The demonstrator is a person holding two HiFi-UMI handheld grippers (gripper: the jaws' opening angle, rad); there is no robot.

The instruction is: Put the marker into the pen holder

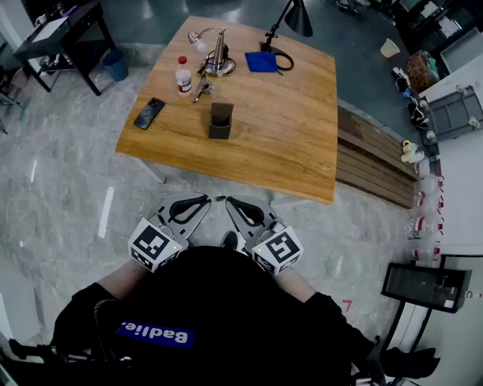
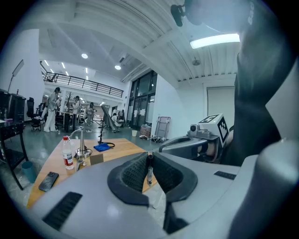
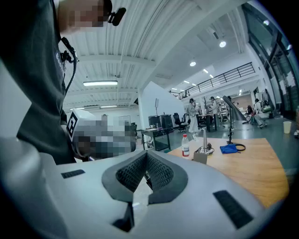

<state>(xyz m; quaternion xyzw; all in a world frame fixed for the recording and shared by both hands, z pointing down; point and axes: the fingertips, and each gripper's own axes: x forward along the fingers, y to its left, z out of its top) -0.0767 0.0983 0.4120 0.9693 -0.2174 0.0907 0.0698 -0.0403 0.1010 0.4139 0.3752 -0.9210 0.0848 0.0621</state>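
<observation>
The dark square pen holder (image 1: 220,121) stands upright near the middle of the wooden table (image 1: 287,143). It also shows as a small box (image 2: 96,159) in the left gripper view and as a grey box (image 3: 200,156) in the right gripper view. A small grey pen-like thing (image 1: 202,89), probably the marker, lies just beyond it beside the bottle. Both grippers are held close to the person's body, well short of the table. The left gripper (image 1: 213,200) and right gripper (image 1: 228,200) point forward with their tips almost touching. Both are shut, and I see nothing gripped.
On the table are a phone (image 1: 149,113) at the left edge, a white bottle with a red cap (image 1: 183,77), a metal stand (image 1: 217,54), a blue cloth (image 1: 261,62) and a black desk lamp (image 1: 296,16). A wooden bench (image 1: 373,162) runs along the table's right side.
</observation>
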